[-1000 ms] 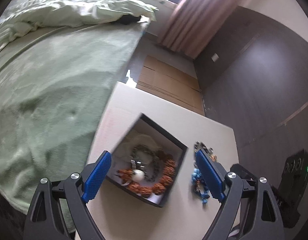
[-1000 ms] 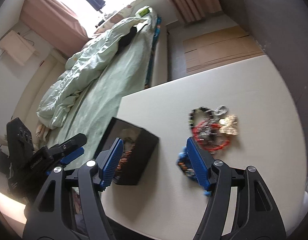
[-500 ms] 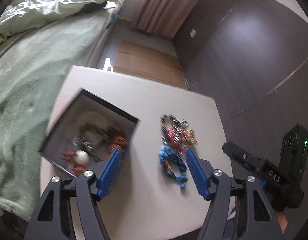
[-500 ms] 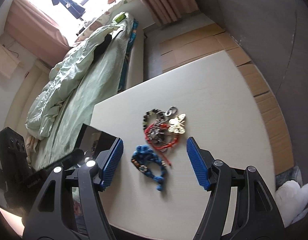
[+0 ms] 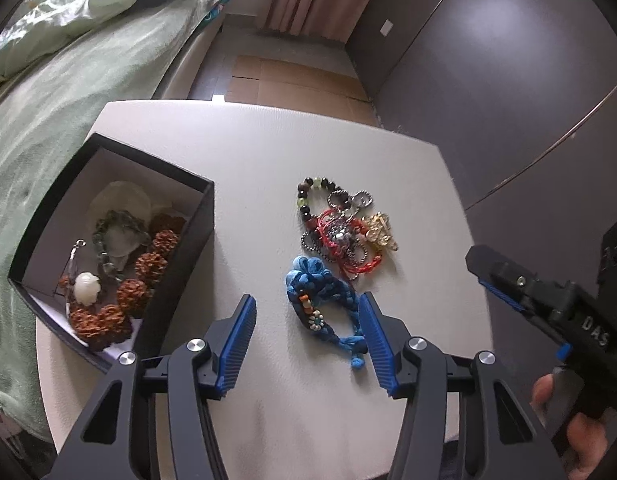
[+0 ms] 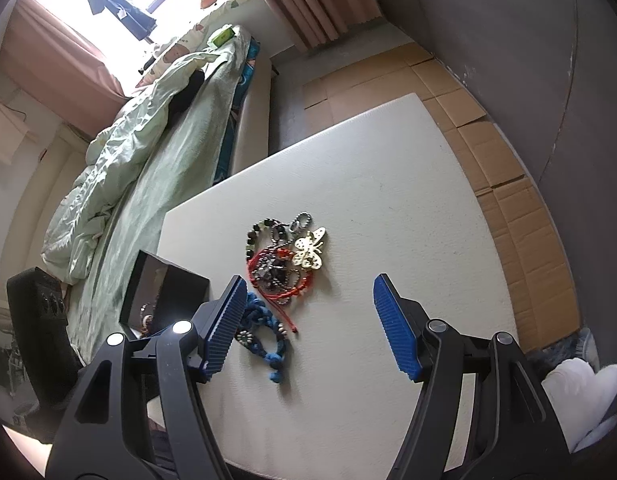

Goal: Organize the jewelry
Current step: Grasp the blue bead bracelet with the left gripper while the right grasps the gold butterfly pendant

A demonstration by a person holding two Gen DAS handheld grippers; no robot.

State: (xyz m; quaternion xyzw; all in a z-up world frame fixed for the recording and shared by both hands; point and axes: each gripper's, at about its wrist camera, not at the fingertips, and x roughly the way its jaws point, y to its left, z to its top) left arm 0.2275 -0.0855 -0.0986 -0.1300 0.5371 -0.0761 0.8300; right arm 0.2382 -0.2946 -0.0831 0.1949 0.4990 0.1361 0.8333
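Both claws gape empty; blue braided bracelet point(image 5: 322, 306) lies between left claw point(image 5: 307, 342) fingers

One black box point(image 5: 108, 240); one blue braided bracelet point(image 5: 324, 300); one gold butterfly brooch point(image 6: 308, 249); one table point(image 5: 268, 152); two tongs point(image 5: 308, 340) point(image 6: 308, 320).

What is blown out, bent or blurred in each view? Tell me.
Right wrist view: window blown out white, table edges bowed by fisheye. Left wrist view: sharp on the blue braided bracelet, soft sheen on the dark wall, black corners from the lens.
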